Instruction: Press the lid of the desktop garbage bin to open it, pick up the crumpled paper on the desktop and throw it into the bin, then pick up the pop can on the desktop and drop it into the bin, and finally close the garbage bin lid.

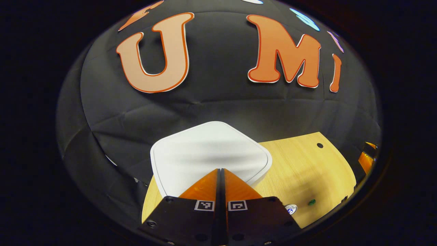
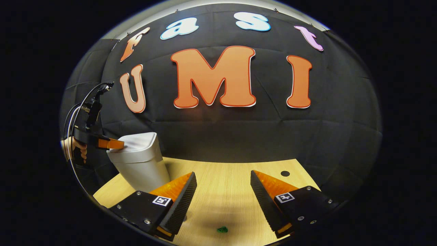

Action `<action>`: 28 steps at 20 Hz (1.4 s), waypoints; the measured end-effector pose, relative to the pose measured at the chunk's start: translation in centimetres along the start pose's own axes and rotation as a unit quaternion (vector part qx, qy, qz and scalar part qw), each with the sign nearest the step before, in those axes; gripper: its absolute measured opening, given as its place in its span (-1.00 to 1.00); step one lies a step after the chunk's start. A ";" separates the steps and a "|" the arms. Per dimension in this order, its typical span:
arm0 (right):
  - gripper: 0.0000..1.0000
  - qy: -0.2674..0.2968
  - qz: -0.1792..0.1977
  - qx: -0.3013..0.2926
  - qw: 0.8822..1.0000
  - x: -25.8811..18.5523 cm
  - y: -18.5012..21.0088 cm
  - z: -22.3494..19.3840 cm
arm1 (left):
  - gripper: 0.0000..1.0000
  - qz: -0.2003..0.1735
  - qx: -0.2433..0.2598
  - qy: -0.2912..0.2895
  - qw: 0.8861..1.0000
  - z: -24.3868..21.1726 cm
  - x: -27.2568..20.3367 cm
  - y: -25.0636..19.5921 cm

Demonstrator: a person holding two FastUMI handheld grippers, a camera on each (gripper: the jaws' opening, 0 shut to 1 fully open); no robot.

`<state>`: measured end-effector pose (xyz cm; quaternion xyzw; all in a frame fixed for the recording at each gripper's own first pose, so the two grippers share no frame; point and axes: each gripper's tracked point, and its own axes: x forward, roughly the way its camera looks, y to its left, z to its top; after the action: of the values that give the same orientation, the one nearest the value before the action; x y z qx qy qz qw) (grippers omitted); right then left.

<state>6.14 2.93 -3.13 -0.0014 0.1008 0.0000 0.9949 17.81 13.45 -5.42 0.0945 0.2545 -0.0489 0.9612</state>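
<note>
- On the wooden desktop (image 2: 225, 184), the white garbage bin (image 2: 141, 160) stood at nine o'clock in the right gripper view, its lid (image 1: 208, 153) down.
- The left gripper (image 1: 220, 171) had its fingers pressed together, holding nothing, tips at the lid's near edge.
- A hand (image 2: 76, 147) held that gripper beside the bin.
- The right gripper (image 2: 223, 186) hovered over the desktop, fingers spread wide and empty.
- A pop can's top (image 1: 291, 208) sat at five o'clock in the left gripper view, near a small green scrap (image 2: 222, 229).
</note>
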 end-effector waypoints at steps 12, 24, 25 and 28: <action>0.90 -0.032 -0.011 0.010 0.999 -1.6 -1.0 2.3 | -1.00 0.048 -0.014 -0.185 0.982 9.3 -9.5 -1.3; 0.89 -0.071 -0.009 -0.010 0.997 -4.1 -1.1 3.8 | -0.57 0.055 -0.048 -0.261 0.963 7.4 -16.8 -6.3; 0.89 -0.070 -0.001 -0.005 0.998 -4.3 -0.7 3.7 | -0.55 0.051 -0.050 -0.263 0.962 7.4 -16.9 -6.6; 0.89 -0.066 0.003 0.013 0.998 -4.2 -0.8 3.4 | 0.02 0.036 -0.047 -0.273 0.960 7.4 -17.3 -8.0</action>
<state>2.67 2.17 1.04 0.0116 0.0349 0.0018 0.9993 5.25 4.94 8.29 0.0412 -0.0193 -0.0260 0.9986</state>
